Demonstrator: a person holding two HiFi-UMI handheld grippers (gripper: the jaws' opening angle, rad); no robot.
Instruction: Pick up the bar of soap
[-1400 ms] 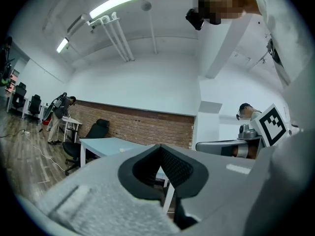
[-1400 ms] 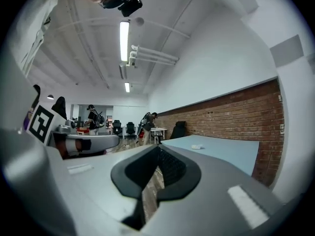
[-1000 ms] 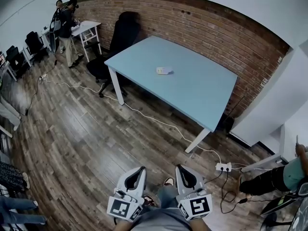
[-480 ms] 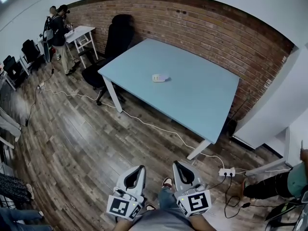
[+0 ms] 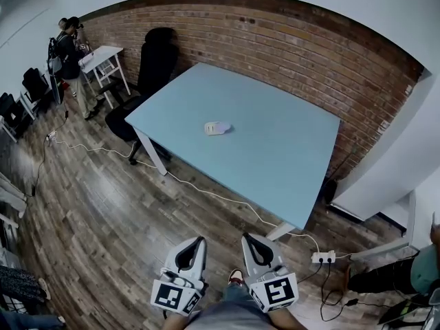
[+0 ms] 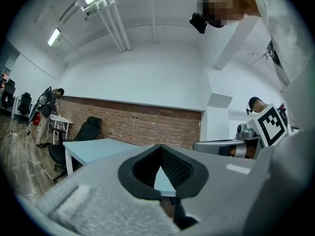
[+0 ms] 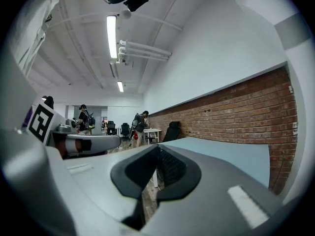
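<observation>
The bar of soap (image 5: 216, 127), small and white, lies near the middle of the light blue table (image 5: 275, 150) in the head view. Both grippers hang low at the bottom of that view, over the wooden floor and well short of the table. My left gripper (image 5: 192, 247) has its jaws together with nothing between them. My right gripper (image 5: 252, 245) is likewise shut and empty. In the left gripper view the shut left gripper (image 6: 160, 150) points toward the table (image 6: 93, 149). The right gripper (image 7: 157, 150) points along the brick wall; the soap does not show in either gripper view.
A black office chair (image 5: 148, 64) stands at the table's far left corner, with a small white desk (image 5: 102, 57) and a person (image 5: 67, 47) beyond. A white cable (image 5: 206, 192) runs across the floor to a power strip (image 5: 323, 257). Another person (image 5: 412, 270) sits at the right.
The head view has advanced toward the table: the table and soap now sit lower and further left in the picture. Both grippers stay shut at the bottom edge.
</observation>
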